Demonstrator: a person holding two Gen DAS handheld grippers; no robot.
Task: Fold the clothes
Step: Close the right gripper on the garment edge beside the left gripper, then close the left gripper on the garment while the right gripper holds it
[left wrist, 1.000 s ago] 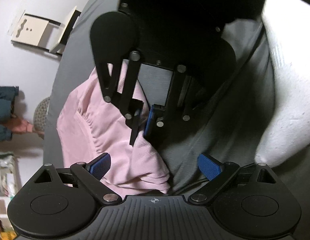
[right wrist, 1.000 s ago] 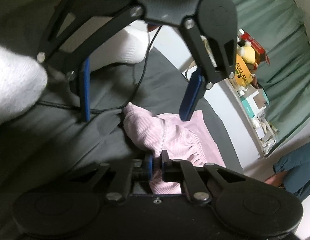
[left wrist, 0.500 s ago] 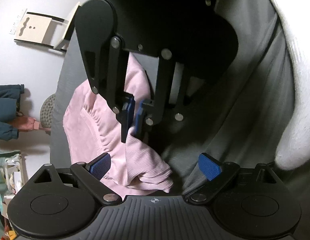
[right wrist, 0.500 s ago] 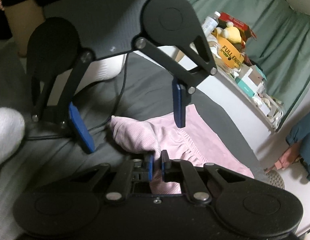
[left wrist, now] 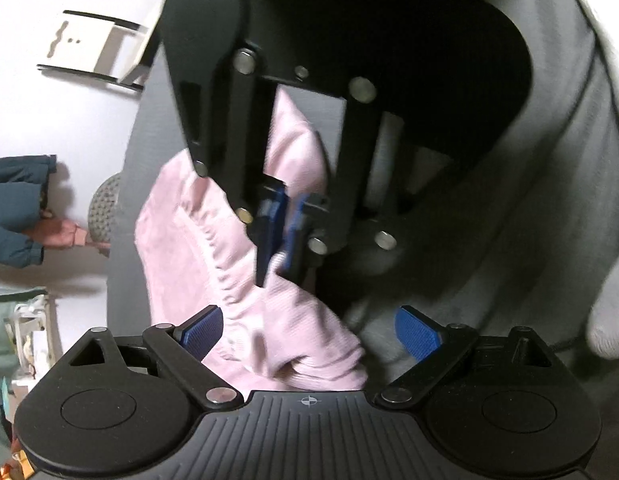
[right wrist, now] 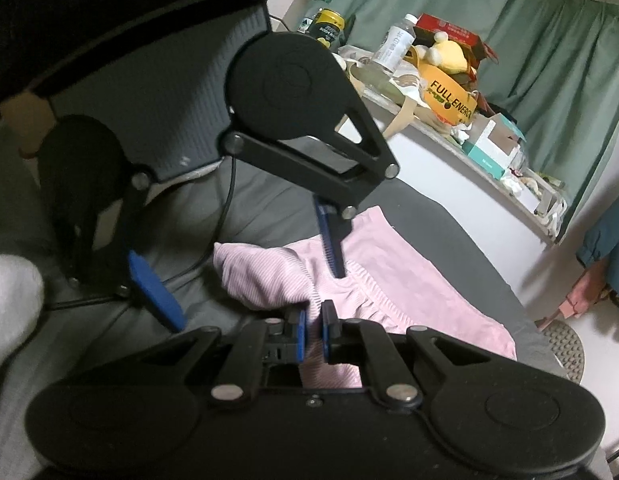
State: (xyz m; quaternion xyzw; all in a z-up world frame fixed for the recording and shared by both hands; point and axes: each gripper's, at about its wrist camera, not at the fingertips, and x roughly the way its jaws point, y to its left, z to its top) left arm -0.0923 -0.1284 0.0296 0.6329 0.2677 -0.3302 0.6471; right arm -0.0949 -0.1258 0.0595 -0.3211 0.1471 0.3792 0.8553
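Observation:
A pink ribbed garment (left wrist: 197,224) with a gathered waistband lies partly folded on a grey bed sheet (left wrist: 529,208). My right gripper (right wrist: 312,334) is shut on a fold of the pink garment (right wrist: 389,280) and holds it up a little. It also shows in the left wrist view (left wrist: 287,224), pinching the cloth. My left gripper (left wrist: 309,332) is open and empty, its blue pads either side of the garment's near folded edge. It also shows in the right wrist view (right wrist: 245,276), wide open above the cloth.
A black cable (right wrist: 225,216) runs over the sheet. A white pillow (left wrist: 609,300) lies at the right. A cluttered shelf (right wrist: 449,92) with a bottle, can and boxes stands by green curtains. A person's hand (left wrist: 65,236) reaches near the floor beyond the bed's edge.
My right gripper has closed on the pink fold and lifted it slightly. My left gripper stayed open and has swung round above the garment's near edge.

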